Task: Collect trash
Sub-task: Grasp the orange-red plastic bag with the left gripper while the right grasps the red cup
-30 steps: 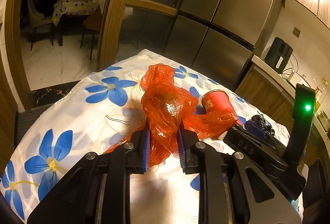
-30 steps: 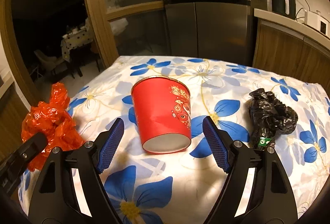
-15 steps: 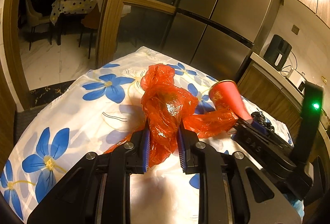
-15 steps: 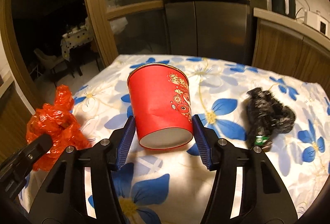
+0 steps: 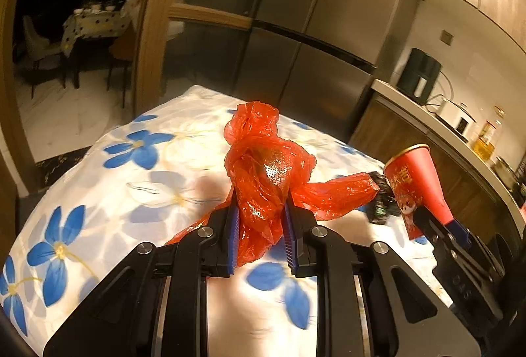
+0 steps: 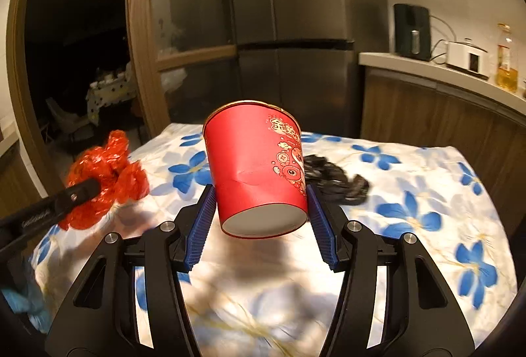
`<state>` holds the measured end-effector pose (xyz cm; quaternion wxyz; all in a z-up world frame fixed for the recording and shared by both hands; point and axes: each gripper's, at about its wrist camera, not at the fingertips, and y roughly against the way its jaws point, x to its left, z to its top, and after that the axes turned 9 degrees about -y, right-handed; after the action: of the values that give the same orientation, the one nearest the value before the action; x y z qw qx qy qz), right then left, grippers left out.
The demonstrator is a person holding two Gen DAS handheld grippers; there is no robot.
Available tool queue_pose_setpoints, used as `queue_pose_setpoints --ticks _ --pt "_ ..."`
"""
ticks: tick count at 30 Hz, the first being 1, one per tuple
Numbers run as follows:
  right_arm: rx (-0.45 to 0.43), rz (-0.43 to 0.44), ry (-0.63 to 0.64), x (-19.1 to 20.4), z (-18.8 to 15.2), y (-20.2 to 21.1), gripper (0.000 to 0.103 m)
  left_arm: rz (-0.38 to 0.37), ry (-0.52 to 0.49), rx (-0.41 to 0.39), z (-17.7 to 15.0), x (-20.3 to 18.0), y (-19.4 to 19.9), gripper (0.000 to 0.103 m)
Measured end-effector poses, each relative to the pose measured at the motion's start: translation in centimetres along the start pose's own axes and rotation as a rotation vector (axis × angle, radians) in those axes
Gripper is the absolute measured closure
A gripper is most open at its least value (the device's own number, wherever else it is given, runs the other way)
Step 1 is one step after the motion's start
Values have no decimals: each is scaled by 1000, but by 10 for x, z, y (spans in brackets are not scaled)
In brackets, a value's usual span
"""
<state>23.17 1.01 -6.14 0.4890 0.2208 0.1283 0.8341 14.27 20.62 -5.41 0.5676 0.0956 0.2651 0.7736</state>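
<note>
My left gripper (image 5: 259,225) is shut on a crumpled red plastic bag (image 5: 266,166) and holds it above the table; the bag also shows at the left of the right wrist view (image 6: 105,172). My right gripper (image 6: 261,215) is shut on a red paper cup (image 6: 259,172) with gold print and holds it tilted above the table; the cup also shows at the right of the left wrist view (image 5: 414,179). A crumpled black bag (image 6: 335,182) lies on the table behind the cup.
The table wears a white cloth with blue flowers (image 6: 411,218). A steel fridge (image 6: 296,28) stands behind it. A counter (image 6: 443,74) at the right carries appliances and a bottle. A wooden door frame (image 5: 151,38) opens to a dark dining room. Something light blue (image 6: 19,304) sits at the left edge.
My right gripper closed on the red cup and lifted it off the table. My left gripper rose with the red bag still in it.
</note>
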Motion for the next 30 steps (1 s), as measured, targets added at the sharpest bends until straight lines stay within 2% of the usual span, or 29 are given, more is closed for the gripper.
queue_pose_setpoints --ticks 9,17,21,30 --pt "-72 -35 -73 -48 2 56 48 -106 -96 -34 -1 -66 19 80" --pt "-141 -110 -133 -99 0 107 48 -199 -182 -45 -7 -132 30 80" --pt "-162 -151 -163 -122 -2 125 48 -242 -230 -45 -11 -166 31 80" --pt "-197 -223 -212 -158 -8 151 48 -303 -283 -45 -13 -213 31 80"
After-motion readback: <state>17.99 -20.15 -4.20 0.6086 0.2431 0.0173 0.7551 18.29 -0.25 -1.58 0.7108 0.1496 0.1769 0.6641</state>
